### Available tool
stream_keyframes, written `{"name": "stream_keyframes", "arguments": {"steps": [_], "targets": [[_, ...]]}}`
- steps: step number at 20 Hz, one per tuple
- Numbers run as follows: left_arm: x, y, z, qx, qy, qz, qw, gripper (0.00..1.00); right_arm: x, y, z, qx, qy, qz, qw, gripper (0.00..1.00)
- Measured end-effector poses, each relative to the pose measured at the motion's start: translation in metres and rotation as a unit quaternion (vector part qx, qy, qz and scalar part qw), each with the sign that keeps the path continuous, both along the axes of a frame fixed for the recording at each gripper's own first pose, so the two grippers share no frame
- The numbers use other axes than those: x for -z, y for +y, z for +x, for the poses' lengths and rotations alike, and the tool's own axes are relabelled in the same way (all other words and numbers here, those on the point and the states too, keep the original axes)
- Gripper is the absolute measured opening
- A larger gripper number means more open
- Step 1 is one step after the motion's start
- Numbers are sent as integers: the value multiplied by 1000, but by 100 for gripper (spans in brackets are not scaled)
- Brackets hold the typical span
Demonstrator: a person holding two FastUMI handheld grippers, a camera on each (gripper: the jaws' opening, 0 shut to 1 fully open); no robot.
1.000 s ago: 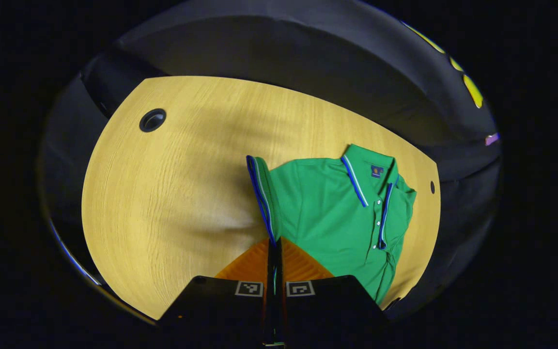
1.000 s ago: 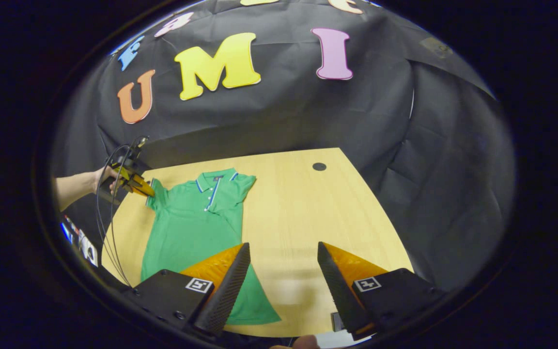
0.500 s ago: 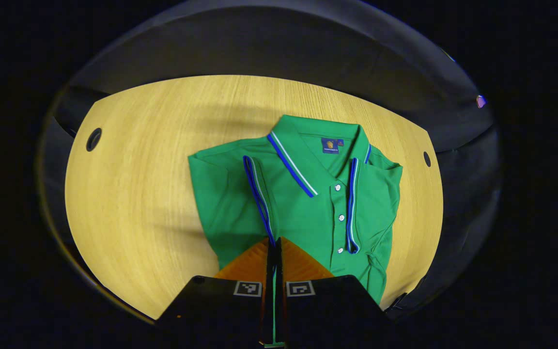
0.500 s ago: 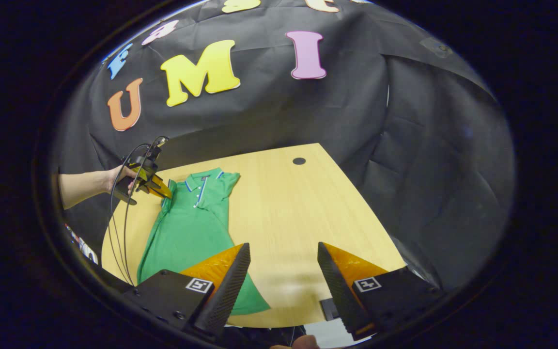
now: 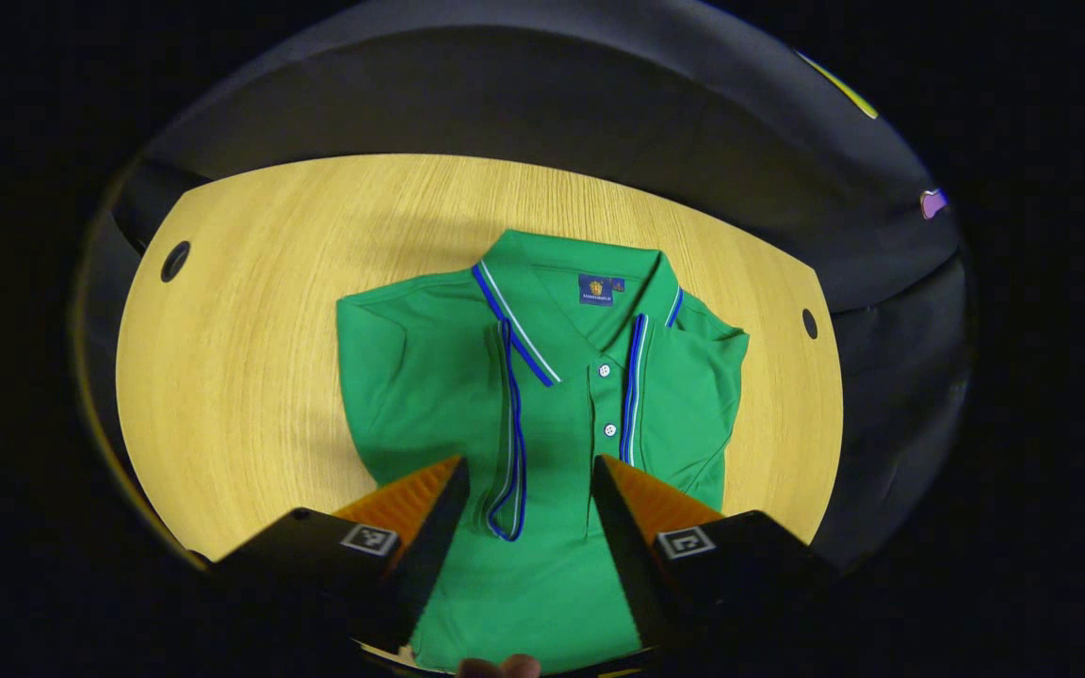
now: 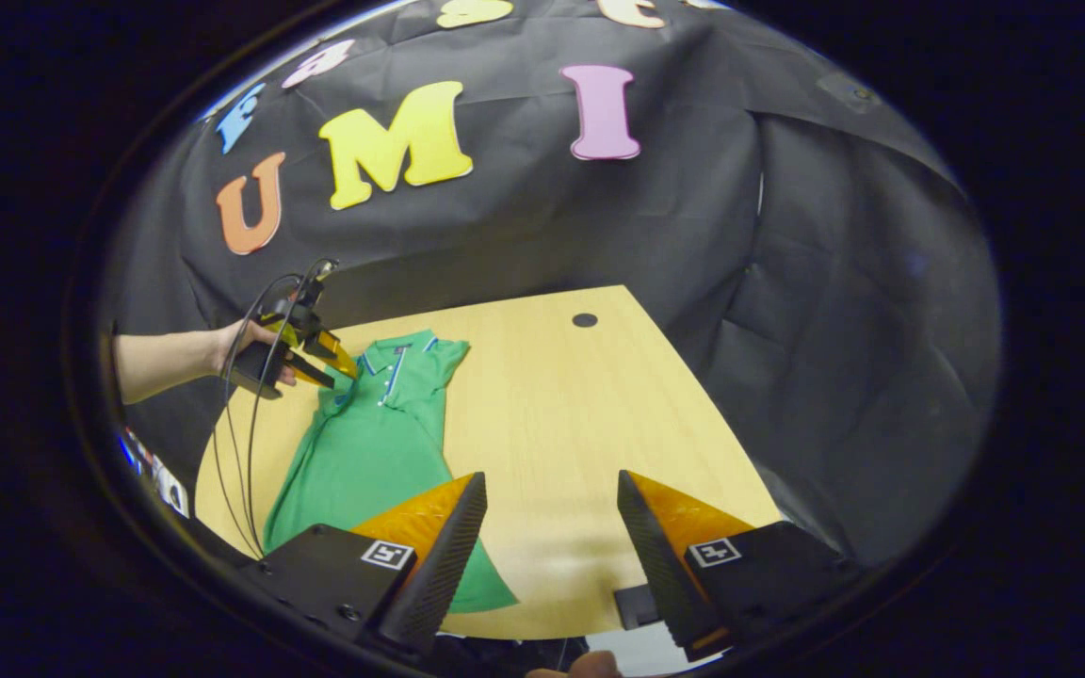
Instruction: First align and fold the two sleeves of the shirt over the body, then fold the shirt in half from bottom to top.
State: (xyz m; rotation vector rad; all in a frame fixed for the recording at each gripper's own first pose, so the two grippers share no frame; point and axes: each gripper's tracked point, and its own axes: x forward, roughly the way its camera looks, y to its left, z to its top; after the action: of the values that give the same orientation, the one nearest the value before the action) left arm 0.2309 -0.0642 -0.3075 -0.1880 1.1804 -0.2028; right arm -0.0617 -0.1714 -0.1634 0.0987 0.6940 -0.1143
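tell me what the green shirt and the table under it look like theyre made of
Green polo shirt: seemingly a soft matte knit, given its fine texture and limp creases. Pale yellow table: wood or wood-look laminate with a smooth, low-sheen finish; fine straight grain lines show.

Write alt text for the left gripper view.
A green polo shirt lies collar-up on a light wooden table, one blue-trimmed sleeve folded over its chest. The left gripper hangs open just above it, one finger at each side of the sleeve's cuff.

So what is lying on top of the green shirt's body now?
A folded sleeve with blue trim lies over the green shirt beside the buttons. The fabric beneath it is covered.
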Motion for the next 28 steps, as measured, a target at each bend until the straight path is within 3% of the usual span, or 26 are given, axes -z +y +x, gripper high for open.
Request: {"name": "stream_keyframes", "arguments": {"steps": [1, 2, 6, 11, 14, 18, 22, 28], "targets": [[-7, 5, -6, 2, -8, 4, 1000, 96, -2, 6, 5, -10, -3, 1, 1000, 90], [-14, 10, -13, 4, -18, 8, 1000, 99, -3, 12, 8, -19, -6, 2, 1000, 90], [-50, 25, -51, -7, -63, -9, 998, 99, -5, 41, 21, -58, -13, 7, 998, 90], [-83, 60, -113, -62, -113, -42, 991, 99, -2, 82, 23, -111, -12, 9, 994, 90], [-84, 89, -156, -70, -141, -24, 987, 99, 7, 94, 17, -131, -4, 7, 991, 90], [-75, 114, -222, -50, -169, 14, 984, 99, 29, 101, -1, -140, 25, 7, 990, 90], [-43, 118, -297, -39, -153, 17, 987, 99, 45, 101, -15, -144, 47, 7, 988, 93], [30, 131, -388, 13, -55, 50, 997, 99, 89, 90, -49, -152, 120, 3, 981, 90]]}}
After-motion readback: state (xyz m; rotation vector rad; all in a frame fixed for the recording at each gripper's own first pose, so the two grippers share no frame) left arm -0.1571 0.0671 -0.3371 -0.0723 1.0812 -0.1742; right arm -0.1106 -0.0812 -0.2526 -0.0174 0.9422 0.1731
